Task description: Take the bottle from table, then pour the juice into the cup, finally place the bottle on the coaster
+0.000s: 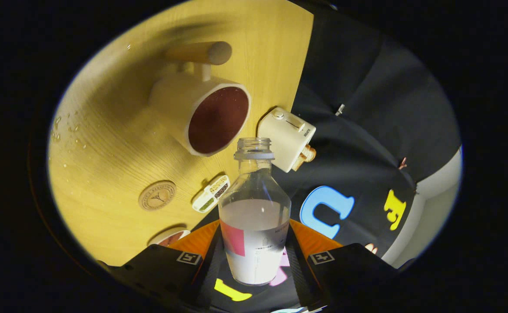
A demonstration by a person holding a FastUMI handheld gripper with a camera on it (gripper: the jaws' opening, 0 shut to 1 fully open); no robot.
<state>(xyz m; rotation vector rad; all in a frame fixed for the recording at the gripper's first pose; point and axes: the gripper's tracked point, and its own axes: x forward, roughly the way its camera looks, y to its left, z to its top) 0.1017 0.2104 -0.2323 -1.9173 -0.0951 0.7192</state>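
A clear, uncapped bottle [254,217], about half full of pale juice, is clamped between my fingers; my gripper [254,252] is shut on its lower body. The whole view is rolled over, so the wooden table [106,143] stands tilted. The bottle's mouth sits just below the rim of a cream cup [201,115] with a wooden handle and a dark red inside. A round wooden coaster [157,195] lies on the table to the left of the bottle, beyond my left finger.
A cream boxy appliance [287,138] stands near the table's edge, right of the cup. A small white labelled packet [211,193] lies beside the coaster. A round dish [170,237] peeks out by my left finger. Droplets [64,130] dot the table's far side.
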